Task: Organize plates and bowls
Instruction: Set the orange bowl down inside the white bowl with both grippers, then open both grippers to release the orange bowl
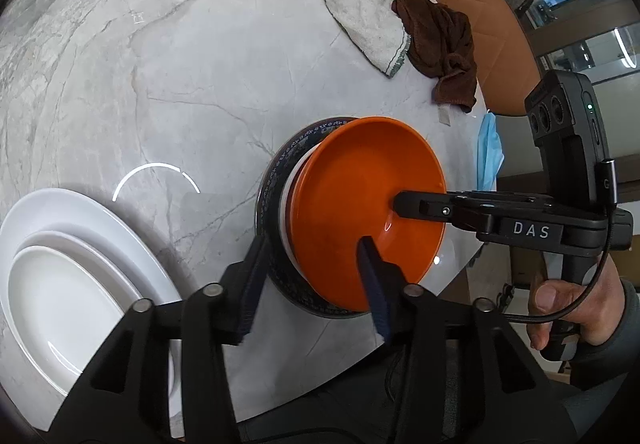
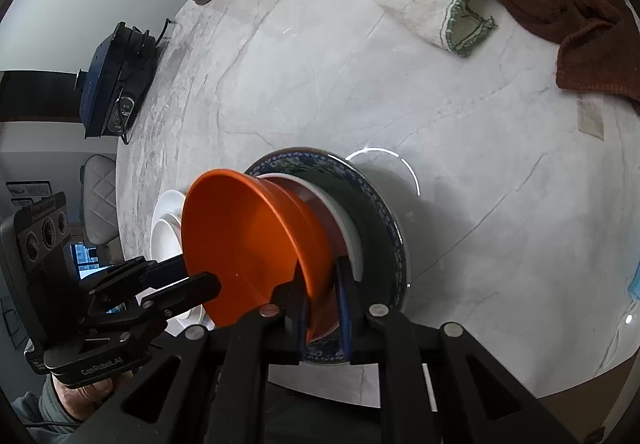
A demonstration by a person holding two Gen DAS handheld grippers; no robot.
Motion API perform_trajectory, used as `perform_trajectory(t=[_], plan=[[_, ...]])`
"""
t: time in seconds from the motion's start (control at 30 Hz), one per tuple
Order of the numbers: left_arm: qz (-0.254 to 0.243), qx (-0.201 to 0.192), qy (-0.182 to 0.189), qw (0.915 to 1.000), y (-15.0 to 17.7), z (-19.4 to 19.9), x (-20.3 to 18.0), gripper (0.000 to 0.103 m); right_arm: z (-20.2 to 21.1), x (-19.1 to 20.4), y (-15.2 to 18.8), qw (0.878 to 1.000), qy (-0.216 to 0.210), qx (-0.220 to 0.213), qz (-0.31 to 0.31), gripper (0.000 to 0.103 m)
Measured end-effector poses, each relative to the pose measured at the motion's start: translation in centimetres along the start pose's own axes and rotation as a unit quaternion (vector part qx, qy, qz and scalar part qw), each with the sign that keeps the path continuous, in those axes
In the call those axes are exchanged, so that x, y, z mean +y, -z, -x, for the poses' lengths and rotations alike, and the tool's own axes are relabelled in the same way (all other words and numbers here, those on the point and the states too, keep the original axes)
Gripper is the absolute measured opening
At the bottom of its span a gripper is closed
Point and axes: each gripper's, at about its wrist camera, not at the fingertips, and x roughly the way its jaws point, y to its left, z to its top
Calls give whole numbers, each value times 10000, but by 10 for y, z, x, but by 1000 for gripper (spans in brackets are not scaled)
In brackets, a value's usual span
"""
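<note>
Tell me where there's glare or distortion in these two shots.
Left wrist view: a ring-shaped light reflection on the marble table, strong fisheye bending of the table edge. Right wrist view: the same kind of ring glare beside the blue-patterned plate, and slight blur on the orange bowl.

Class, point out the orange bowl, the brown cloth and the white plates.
orange bowl (image 1: 352, 180): left wrist view, inner wall.
brown cloth (image 1: 440, 40): left wrist view, middle folds.
white plates (image 1: 132, 244): left wrist view, bottom plate's rim.

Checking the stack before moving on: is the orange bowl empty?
Empty: the orange bowl shows only a bare glossy inside in both wrist views.
</note>
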Motion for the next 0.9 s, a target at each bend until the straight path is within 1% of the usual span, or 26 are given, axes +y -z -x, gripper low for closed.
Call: perform_trajectory(t=[0.23,0.37,0.43,0.57,0.7,0.8,0.9], plan=[[-5,35,6,10000,0,1,2,51,-1,7,-1,9994,274,28,187,14],[91,2,6,10000,-1,2,7,51,-1,14,-1,9984,442,48,351,15],[148,0,7,9999,0,2,10,51,0,17,-2,9977,520,53,439,17],[258,-45,-3,9997,1,4,14,52,3,24,-2,9953,715,54,656,18],[380,-105,-58,9992,4,4,14,52,4,29,0,9931,820,65,838,19],[496,-177,-109,9986,8,5,12,51,5,32,1,9914,841,95,1001,27],[637,-301,-129,9974,15,9,11,52,4,35,2,9899,827,127,1145,31]])
